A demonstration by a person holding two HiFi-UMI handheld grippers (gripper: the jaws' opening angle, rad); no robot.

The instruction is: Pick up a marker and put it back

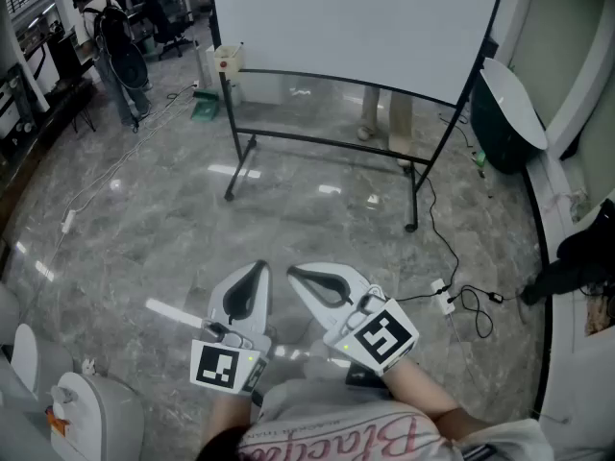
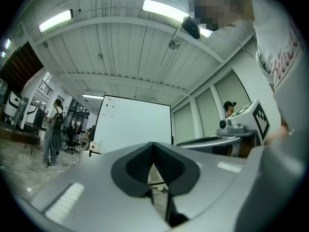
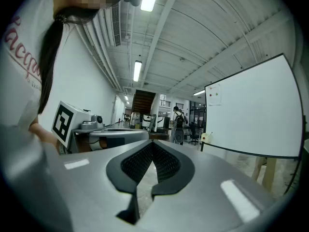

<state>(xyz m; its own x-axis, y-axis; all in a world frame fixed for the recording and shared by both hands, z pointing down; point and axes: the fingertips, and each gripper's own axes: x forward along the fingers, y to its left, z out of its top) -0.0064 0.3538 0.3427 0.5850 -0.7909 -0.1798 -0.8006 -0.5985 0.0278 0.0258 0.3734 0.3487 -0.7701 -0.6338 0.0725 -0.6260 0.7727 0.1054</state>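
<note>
No marker shows in any view. A large whiteboard (image 1: 356,22) on a black wheeled stand rises ahead of me, with a small white box (image 1: 228,59) at its left edge. Both grippers are held low and close to my body, side by side, pointing toward the board and well short of it. My left gripper (image 1: 258,272) is shut with nothing between its pads, and its tips meet in the left gripper view (image 2: 154,146). My right gripper (image 1: 294,275) is shut and empty too, its pads touching in the right gripper view (image 3: 152,146).
Grey marble floor lies between me and the board. Cables and a power strip (image 1: 444,298) trail at the right near a black and white round object (image 1: 504,113). A person with a backpack (image 1: 115,36) stands far left. White equipment (image 1: 67,401) sits at my lower left.
</note>
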